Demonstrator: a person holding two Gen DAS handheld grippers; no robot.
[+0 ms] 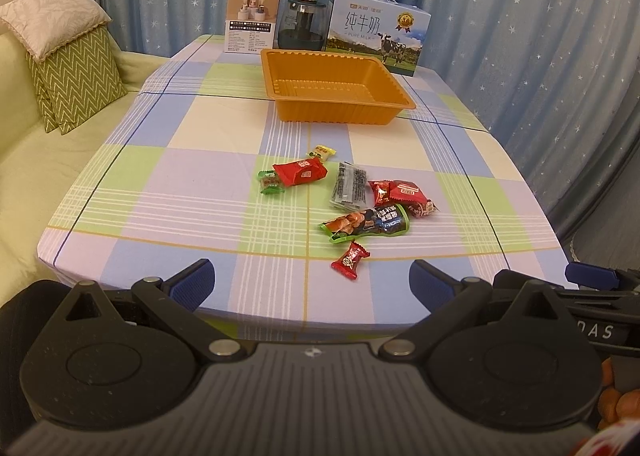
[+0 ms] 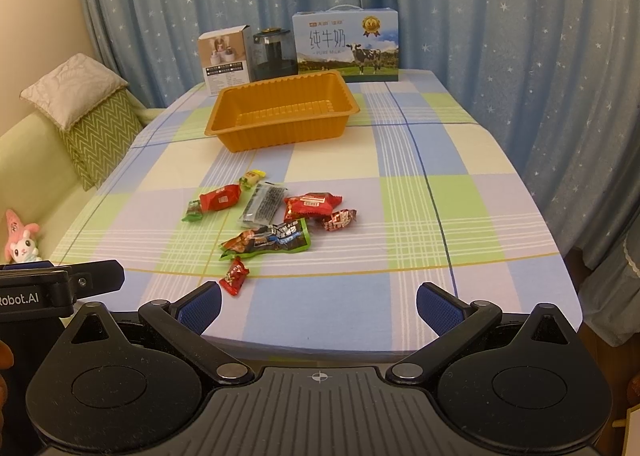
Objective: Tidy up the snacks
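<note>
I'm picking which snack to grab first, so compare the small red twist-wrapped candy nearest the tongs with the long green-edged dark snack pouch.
The small red twist-wrapped candy is short with pinched ends; the long green-edged dark snack pouch is flat and much longer. The candy lies alone, nearest the table's front edge; the pouch lies just behind it, close to other snacks. Both lie flat on the checked tablecloth, outside the orange plastic tray.

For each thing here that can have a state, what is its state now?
Orange tray: empty, upright on the table.
Snack packets: sealed, scattered loose on the cloth, none in the tray.
Milk carton: closed, standing behind the tray.
Left tongs: open, holding nothing.
Right tongs: open, holding nothing.
</note>
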